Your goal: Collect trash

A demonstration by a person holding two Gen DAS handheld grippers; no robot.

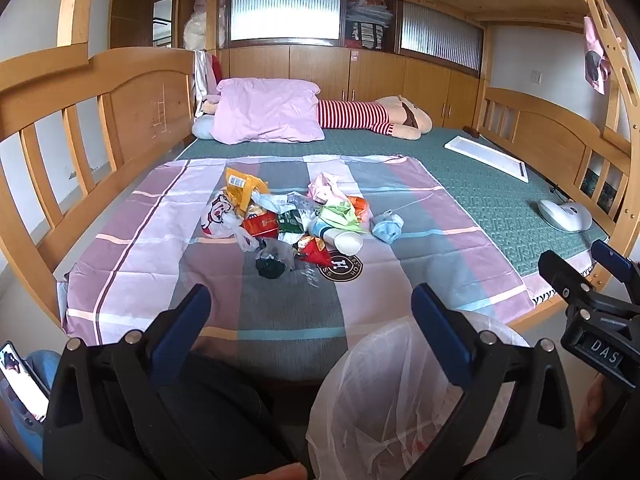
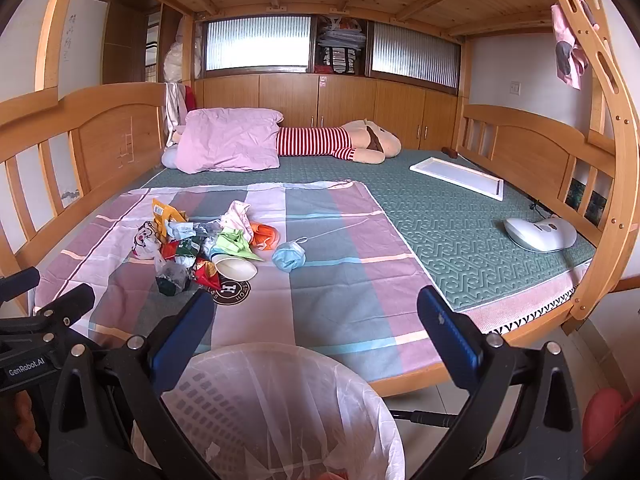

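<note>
left to right: left gripper (image 1: 310,306) with jaws spread and holding nothing, a trash pile (image 1: 288,220) of wrappers, a cup (image 1: 344,240) and a blue mask (image 1: 387,224) on the checked sheet (image 1: 160,280), then the right gripper (image 2: 316,312), likewise spread and empty. both grippers hang over the lined bin (image 2: 280,400) at the bed's near edge, well apart from the pile.

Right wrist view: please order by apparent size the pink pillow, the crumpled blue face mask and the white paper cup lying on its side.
1. Pink pillow, clearly largest, though farthest away.
2. Crumpled blue face mask and white paper cup look about equal; I would not rank them.
</note>
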